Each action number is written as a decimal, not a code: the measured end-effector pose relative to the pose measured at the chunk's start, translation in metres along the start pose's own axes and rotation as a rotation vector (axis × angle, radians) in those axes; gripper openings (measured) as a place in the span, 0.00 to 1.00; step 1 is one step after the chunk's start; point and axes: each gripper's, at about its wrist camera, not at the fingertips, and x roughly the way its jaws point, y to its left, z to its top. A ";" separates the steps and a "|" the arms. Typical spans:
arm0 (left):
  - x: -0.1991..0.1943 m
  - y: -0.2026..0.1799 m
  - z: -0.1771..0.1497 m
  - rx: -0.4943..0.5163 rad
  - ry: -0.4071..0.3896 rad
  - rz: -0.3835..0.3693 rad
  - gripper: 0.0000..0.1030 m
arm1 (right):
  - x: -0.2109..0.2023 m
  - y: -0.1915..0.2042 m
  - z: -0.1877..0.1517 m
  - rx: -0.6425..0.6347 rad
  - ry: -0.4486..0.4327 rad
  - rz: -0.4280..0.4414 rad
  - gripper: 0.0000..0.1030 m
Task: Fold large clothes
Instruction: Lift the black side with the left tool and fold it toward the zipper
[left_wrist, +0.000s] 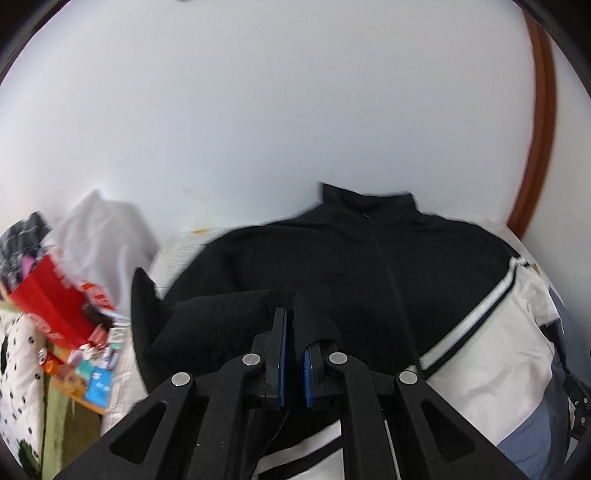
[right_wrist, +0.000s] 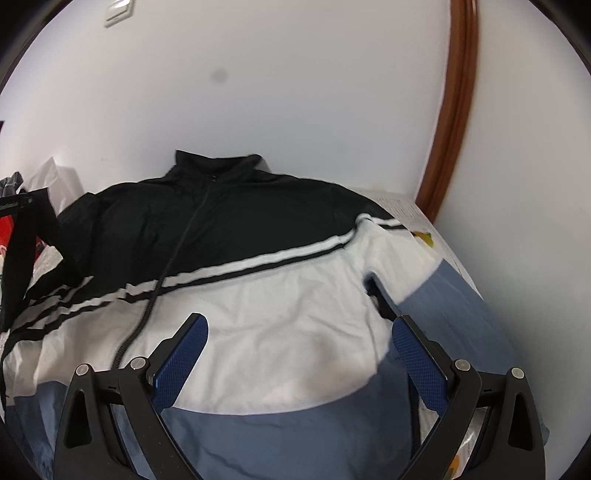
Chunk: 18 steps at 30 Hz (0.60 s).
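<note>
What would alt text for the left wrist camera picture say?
A nearly shut left claw pinches a black sleeve of a zipped black, white and blue jacket lying collar-up against a white wall. A red bag sits at left.

This looks like a room in a home, most likely a bedroom or living space rather than a lab or shop. A zip-up jacket (right_wrist: 258, 258) in black, white and blue lies spread on a cloth-covered surface (right_wrist: 402, 206) pushed against a plain white wall (right_wrist: 277, 92), with a brown wooden door frame (right_wrist: 452, 122) and a wall switch (right_wrist: 118, 11) beside it. At the side sit household clutter: a white plastic bag (left_wrist: 99, 236), a red bag (left_wrist: 51, 306), snack packets (left_wrist: 88, 376) and a spotted fabric (left_wrist: 18, 354).
</note>
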 end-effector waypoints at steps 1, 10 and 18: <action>0.007 -0.009 0.000 0.009 0.019 -0.009 0.07 | 0.002 -0.004 -0.002 0.000 0.006 -0.007 0.96; 0.033 -0.044 -0.020 0.049 0.126 -0.040 0.08 | 0.015 -0.024 -0.021 -0.010 0.039 -0.017 0.96; 0.009 -0.020 -0.026 -0.025 0.124 -0.092 0.51 | 0.004 -0.008 -0.019 -0.043 0.032 0.047 0.82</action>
